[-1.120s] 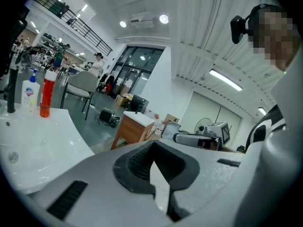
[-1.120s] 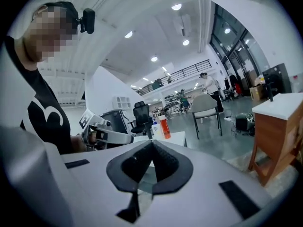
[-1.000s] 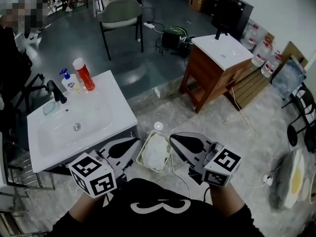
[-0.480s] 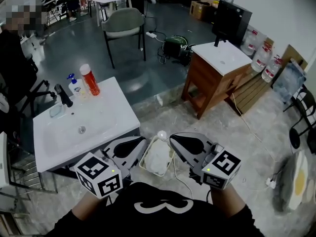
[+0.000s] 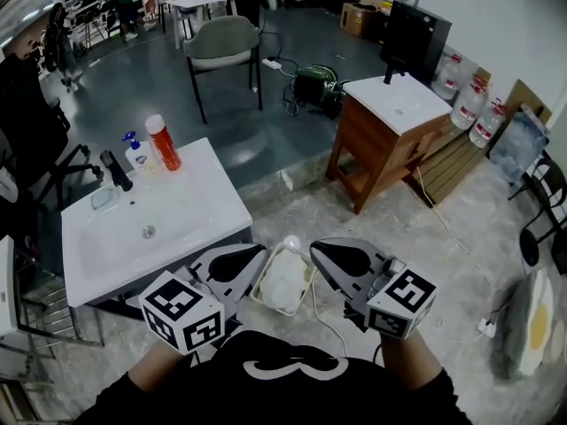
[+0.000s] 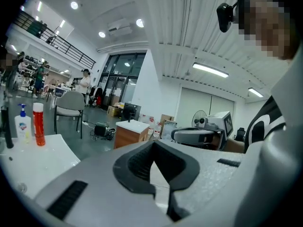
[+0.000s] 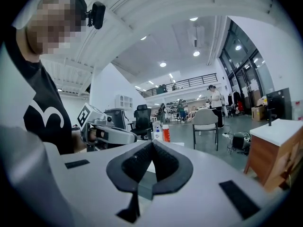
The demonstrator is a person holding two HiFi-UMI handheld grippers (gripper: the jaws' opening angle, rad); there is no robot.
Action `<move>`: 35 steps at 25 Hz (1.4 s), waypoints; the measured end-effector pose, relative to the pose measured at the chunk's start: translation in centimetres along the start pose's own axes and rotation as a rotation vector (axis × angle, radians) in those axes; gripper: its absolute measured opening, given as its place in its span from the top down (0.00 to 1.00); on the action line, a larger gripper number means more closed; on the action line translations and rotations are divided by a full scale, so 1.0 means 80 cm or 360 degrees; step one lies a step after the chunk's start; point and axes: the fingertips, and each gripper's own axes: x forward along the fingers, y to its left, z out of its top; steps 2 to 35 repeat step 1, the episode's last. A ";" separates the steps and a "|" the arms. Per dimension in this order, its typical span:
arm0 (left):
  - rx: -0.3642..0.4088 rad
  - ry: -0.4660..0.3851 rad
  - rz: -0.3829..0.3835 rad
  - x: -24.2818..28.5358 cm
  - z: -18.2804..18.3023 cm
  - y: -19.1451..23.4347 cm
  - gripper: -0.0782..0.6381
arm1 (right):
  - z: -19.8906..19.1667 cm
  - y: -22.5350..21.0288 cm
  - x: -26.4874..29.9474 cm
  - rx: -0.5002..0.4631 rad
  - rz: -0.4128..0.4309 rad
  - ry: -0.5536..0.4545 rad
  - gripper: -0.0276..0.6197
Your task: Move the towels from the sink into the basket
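Observation:
The white sink (image 5: 186, 204) stands at the left of the head view; no towel shows in its basin. Below it on the floor sits a pale basket (image 5: 257, 285) with white towels (image 5: 285, 282) inside. My left gripper (image 5: 237, 264) hovers just left of the basket and my right gripper (image 5: 338, 258) just right of it. Both are shut with nothing held. In the left gripper view the left gripper (image 6: 154, 162) points level into the room, pads together. In the right gripper view the right gripper (image 7: 150, 162) does the same.
A black faucet (image 5: 115, 170), a soap bottle (image 5: 135, 151) and a red bottle (image 5: 162, 142) stand at the sink's back edge. A wooden cabinet (image 5: 383, 144) with a white top is at the right, a grey chair (image 5: 221, 41) behind, and a white cable (image 5: 330, 321) on the floor.
Both grippers have lifted slightly and rolled a little while staying shut and empty beside the basket. The head view has shifted, so the sink sits lower in the picture.

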 end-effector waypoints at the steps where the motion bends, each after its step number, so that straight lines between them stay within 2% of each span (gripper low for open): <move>1: 0.0010 0.0002 -0.0002 0.000 -0.001 -0.001 0.88 | -0.001 -0.001 -0.002 -0.0004 -0.0005 0.0004 0.95; 35: 0.0010 0.0002 -0.0002 0.000 -0.001 -0.001 0.88 | -0.001 -0.001 -0.002 -0.0004 -0.0005 0.0004 0.95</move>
